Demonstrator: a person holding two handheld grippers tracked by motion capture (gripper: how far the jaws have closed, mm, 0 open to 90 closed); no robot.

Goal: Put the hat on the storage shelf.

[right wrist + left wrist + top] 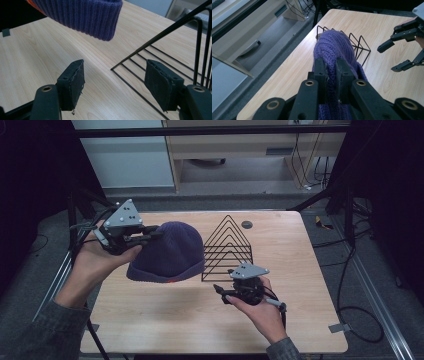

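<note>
The knit beanie (169,251) hangs in the air above the counter (280,320), clear of its surface, with the ribbed brim downward and the rounded crown uppermost. In the high view it sits left of centre, partly in front of the black wire rack (228,251), which stands on the counter just behind and to the right of it.

The left tongs (150,236) are clamped on the beanie's knit at its upper left side. In the left gripper view both black jaws press into a fold of the purple fabric, which bunches between them and falls away below. The beanie's whole weight is carried by this one grip.

The right tongs (221,293) stand parted with nothing between the pads (72,83); they touch neither the beanie nor the rack. They are held low, near the counter, in front of the rack's base.

Key relation: from the right tongs the beanie lies up and to the left, with the free brim corner as its nearest part. The brim's long axis runs roughly left to right across the counter. The right hand is the free one and the nearer to that corner; a second grip there would likely call for a rise toward the brim edge.
</note>
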